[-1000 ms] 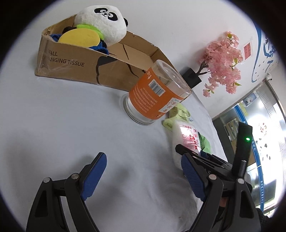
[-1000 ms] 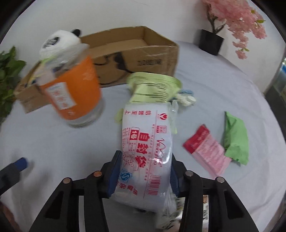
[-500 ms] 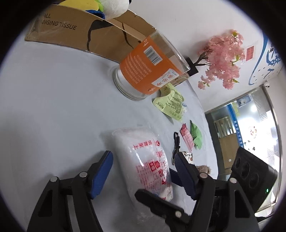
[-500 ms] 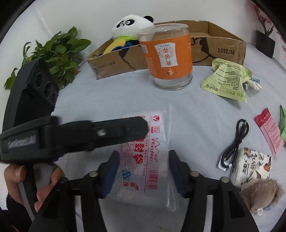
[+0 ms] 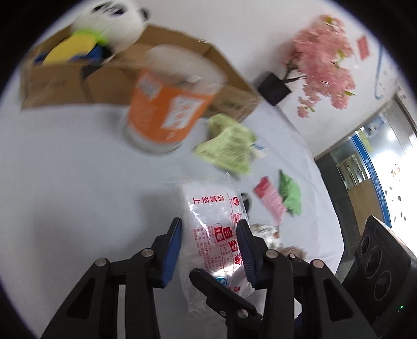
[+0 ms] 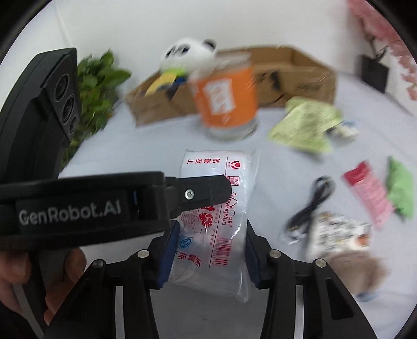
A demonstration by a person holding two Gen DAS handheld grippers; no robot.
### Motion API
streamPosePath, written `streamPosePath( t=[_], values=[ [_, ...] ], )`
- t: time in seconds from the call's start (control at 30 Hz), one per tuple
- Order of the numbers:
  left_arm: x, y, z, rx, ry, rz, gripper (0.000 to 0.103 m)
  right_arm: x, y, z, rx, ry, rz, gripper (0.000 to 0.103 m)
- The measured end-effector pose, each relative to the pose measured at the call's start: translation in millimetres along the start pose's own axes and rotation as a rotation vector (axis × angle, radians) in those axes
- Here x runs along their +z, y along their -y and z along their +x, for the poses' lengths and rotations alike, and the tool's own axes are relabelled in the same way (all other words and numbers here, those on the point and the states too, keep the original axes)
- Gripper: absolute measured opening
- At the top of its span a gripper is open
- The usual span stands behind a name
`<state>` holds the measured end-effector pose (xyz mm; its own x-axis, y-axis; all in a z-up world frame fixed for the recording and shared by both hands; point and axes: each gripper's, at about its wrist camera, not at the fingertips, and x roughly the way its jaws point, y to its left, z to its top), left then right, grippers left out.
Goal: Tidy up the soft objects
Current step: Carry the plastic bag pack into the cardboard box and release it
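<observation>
both claws have the same clear plastic packet with red print between their blue pads. in the left wrist view the left claw straddles the packet at about its middle, jaws closing, pads against its two long edges. in the right wrist view the right claw has the packet's near end between its pads, jaws closing too, both pads touching the plastic. the left claw reaches across from the left side of that view, one of its fingers lying over the packet's middle, with a person's hand on its handle.

the packet's long axis runs straight away from both cameras, its far end pointing toward the orange-labelled glass jar, which stands upright on the white bench. whether the packet rests on the bench or is lifted off it i cannot tell.

behind the jar sits an open cardboard box with a panda plush in its left end. to the right of the packet lie a pale green pouch, a black cable, a red sachet, a green cloth, a patterned packet and a brown furry thing, the last blurred.
</observation>
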<state>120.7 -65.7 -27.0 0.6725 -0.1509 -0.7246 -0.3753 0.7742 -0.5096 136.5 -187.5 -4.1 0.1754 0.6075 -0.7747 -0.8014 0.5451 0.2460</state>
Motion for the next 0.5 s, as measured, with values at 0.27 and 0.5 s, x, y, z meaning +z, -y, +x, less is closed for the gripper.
streamPosePath(
  t=[0.27,0.5],
  values=[
    [64.3,84.9,22.8,-0.175,0.117,0.147,0.041,45.5,64.1,-62.2,-0.184,0.263,-0.006,0.045],
    [122.8,127.3,52.9,-0.300,0.232,0.146,0.041,93.1,123.2,-92.6,-0.331,0.423,-0.070,0.044]
  ],
)
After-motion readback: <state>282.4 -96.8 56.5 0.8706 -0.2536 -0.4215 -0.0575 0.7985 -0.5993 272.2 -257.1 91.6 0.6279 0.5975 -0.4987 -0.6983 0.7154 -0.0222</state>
